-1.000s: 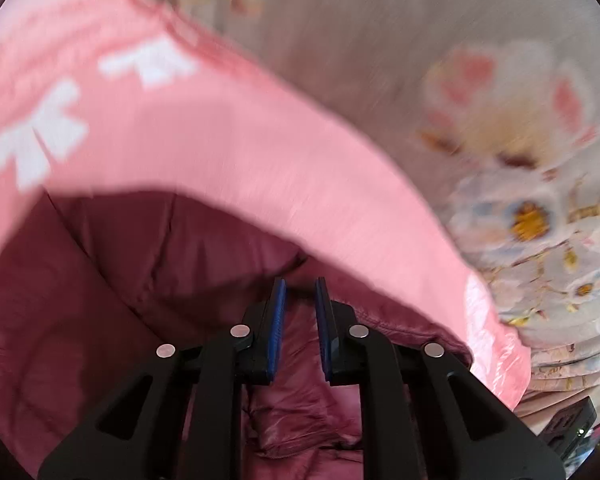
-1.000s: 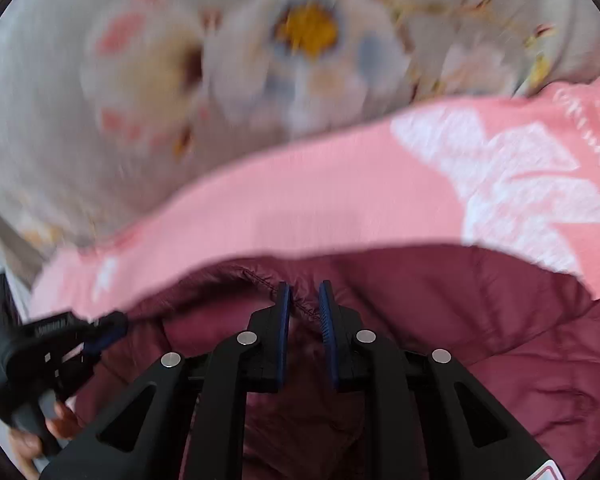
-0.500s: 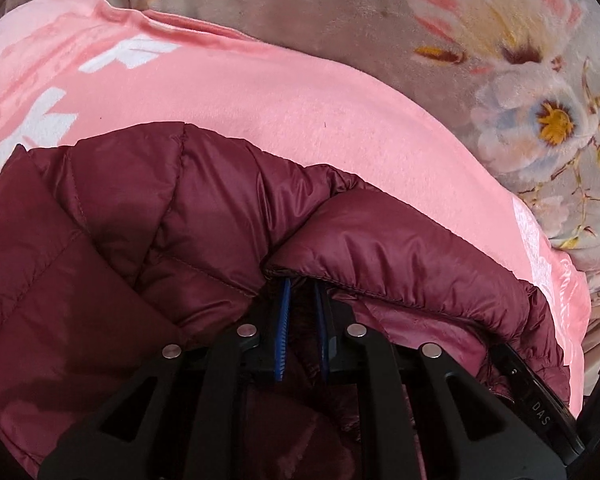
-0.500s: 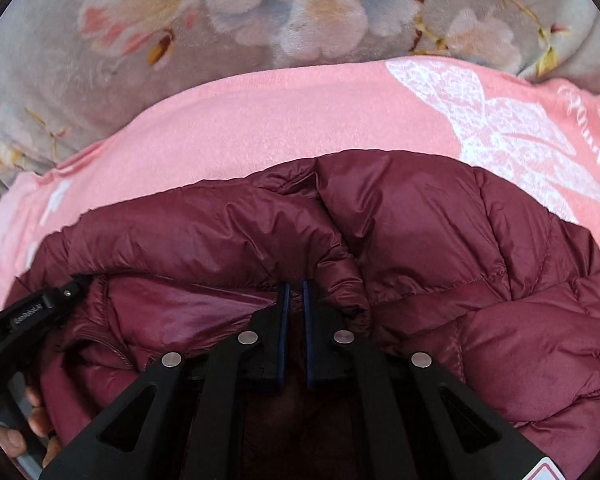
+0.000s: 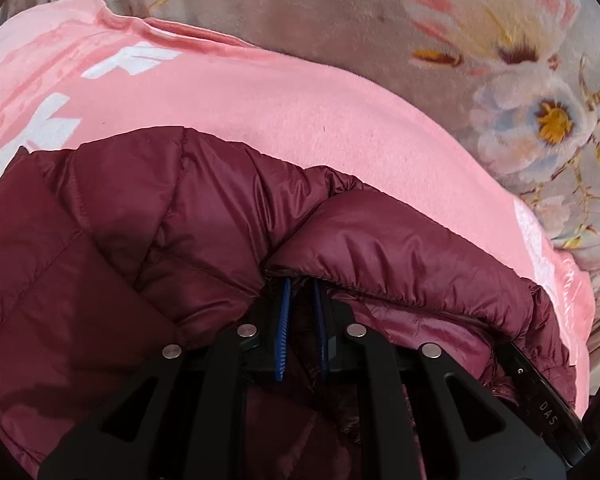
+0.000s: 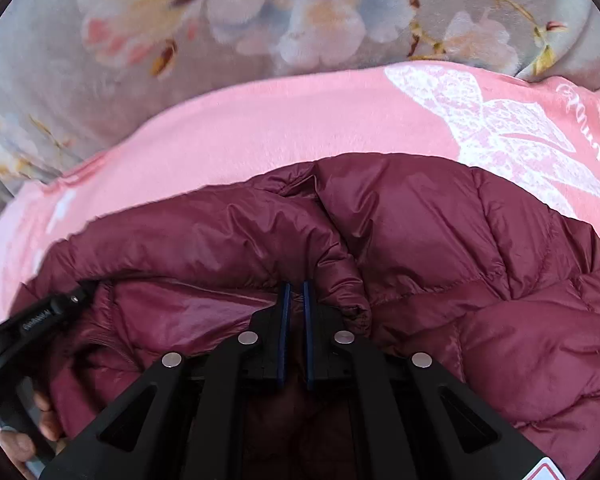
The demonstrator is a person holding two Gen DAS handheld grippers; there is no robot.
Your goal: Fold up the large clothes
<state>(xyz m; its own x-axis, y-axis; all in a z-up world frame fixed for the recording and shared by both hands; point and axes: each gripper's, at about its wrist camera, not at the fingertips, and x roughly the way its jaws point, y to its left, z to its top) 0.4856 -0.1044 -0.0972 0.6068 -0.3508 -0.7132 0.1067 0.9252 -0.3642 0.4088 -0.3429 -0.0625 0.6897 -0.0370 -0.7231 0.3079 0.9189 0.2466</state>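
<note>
Right now my left gripper and right gripper each pinch the maroon puffer jacket's folded rim; the right jaws have just eased wider. Its long edge runs between them, across the pink blanket, short of the far edge.

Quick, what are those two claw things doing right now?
Left gripper: shut on the jacket.
Right gripper: shut on the jacket too; its jaws just eased slightly.

The maroon puffer jacket, hanging in shadow over the pink blanket a second ago, now lies on it. The right gripper jaws, just opening slightly, pinch its edge.
</note>
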